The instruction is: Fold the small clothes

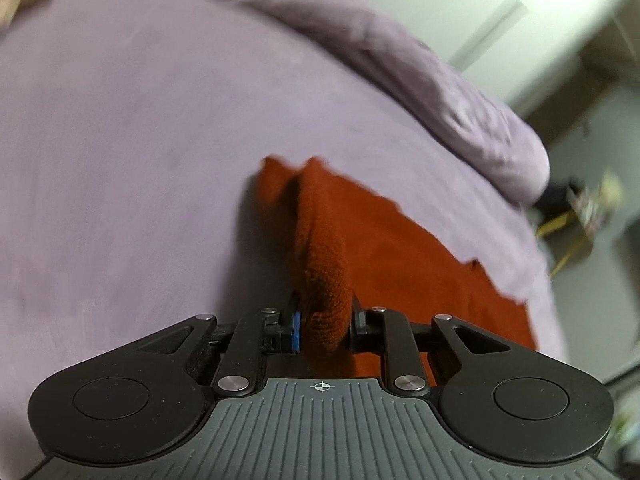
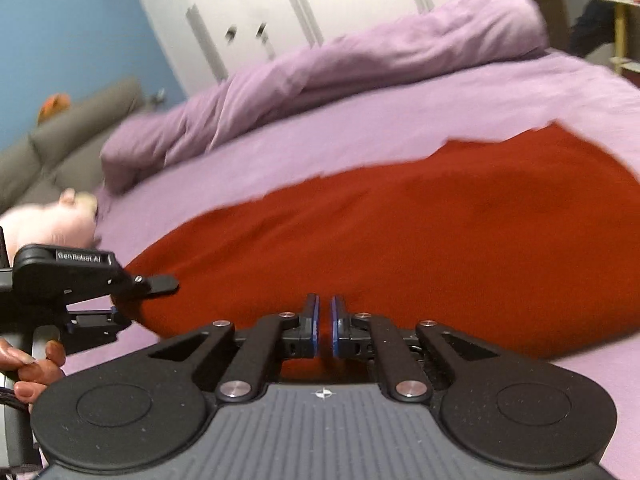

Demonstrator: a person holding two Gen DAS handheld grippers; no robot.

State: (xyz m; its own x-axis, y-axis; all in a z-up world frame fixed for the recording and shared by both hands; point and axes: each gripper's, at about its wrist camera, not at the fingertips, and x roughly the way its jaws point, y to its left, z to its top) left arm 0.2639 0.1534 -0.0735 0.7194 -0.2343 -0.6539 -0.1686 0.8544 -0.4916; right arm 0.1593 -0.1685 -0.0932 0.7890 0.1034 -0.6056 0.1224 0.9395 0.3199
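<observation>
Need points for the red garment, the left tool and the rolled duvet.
red garment [image 2: 440,240], right wrist view: middle of the flat cloth.
left tool [image 1: 324,320], left wrist view: between its fingertips, clamped on a garment fold.
duvet [image 2: 320,80], right wrist view: middle of the bunched purple roll.

- Garment lies flat on bed; duvet bunched behind it.
- Left tongs at garment's left edge, right tongs at near edge.

The red garment is smeared by motion blur, its edges soft and its lower part hidden behind the right gripper. The left gripper and the hand holding it are cut off by the picture's left edge.
</observation>
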